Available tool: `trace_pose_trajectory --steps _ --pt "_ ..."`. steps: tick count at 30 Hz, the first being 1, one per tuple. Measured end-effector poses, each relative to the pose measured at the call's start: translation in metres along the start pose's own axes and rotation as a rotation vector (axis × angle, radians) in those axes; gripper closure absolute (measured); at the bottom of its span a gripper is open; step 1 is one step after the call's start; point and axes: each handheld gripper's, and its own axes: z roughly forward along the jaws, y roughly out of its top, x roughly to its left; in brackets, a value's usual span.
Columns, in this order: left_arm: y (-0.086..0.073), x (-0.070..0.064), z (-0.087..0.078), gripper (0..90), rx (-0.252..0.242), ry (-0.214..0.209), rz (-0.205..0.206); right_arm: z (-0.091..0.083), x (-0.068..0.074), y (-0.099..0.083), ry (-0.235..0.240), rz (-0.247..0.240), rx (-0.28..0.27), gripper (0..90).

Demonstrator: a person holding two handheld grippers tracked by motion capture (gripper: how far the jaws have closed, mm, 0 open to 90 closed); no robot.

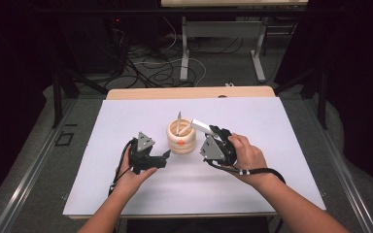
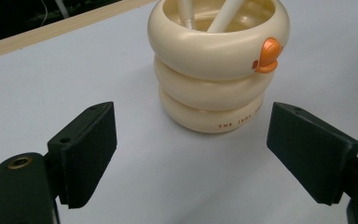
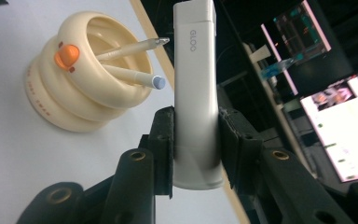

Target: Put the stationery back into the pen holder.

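A cream pen holder [image 1: 181, 139] made of three stacked rings, with an orange knob [image 2: 266, 55], stands mid-table; two cream pens [image 3: 129, 47] lean inside it. My left gripper [image 1: 162, 158] sits just left of the holder, open and holding nothing. In the left gripper view the holder [image 2: 218, 70] stands a short way beyond the wide-apart pads [image 2: 86, 151]. My right gripper [image 3: 196, 140] is shut on a white tube marked GLOO [image 3: 195, 88]. In the high view the tube [image 1: 202, 126] points up-left over the holder's right rim, held by the right gripper [image 1: 215, 133].
A white sheet [image 1: 126, 116] covers the table, with a wooden edge [image 1: 189, 92] at the back. Beyond it are desk legs and cables on the floor [image 1: 175, 68]. Lit monitors [image 3: 335, 130] show in the dark background of the right gripper view.
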Motion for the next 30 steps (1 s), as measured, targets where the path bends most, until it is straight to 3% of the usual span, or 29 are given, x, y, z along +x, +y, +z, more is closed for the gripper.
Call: trace_pose_trajectory --steps 7,8,10,20,25,30 --pt "0.0 0.001 0.0 16.3 -0.001 0.003 -0.001 0.0 0.004 -0.001 -0.066 -0.186 -0.036 67.6" --pt "0.0 0.001 -0.001 16.3 0.0 0.003 -0.001 -0.002 0.005 0.0 -0.051 -0.205 -0.003 67.6" --pt "0.001 0.001 -0.001 16.3 0.0 0.004 0.006 0.0 0.008 -0.002 -0.081 -0.255 -0.048 67.6" --pt "0.009 -0.005 -0.005 16.4 -0.015 -0.005 0.027 -0.002 0.013 0.001 -0.07 -0.464 -0.078 67.6" --pt "0.018 -0.011 -0.01 18.5 -0.018 -0.037 0.047 -0.007 0.007 0.007 -0.079 -0.553 -0.095 67.6" --pt "0.028 -0.018 -0.017 21.7 -0.037 -0.068 0.056 -0.012 0.004 0.011 -0.05 -0.679 -0.083 67.6"
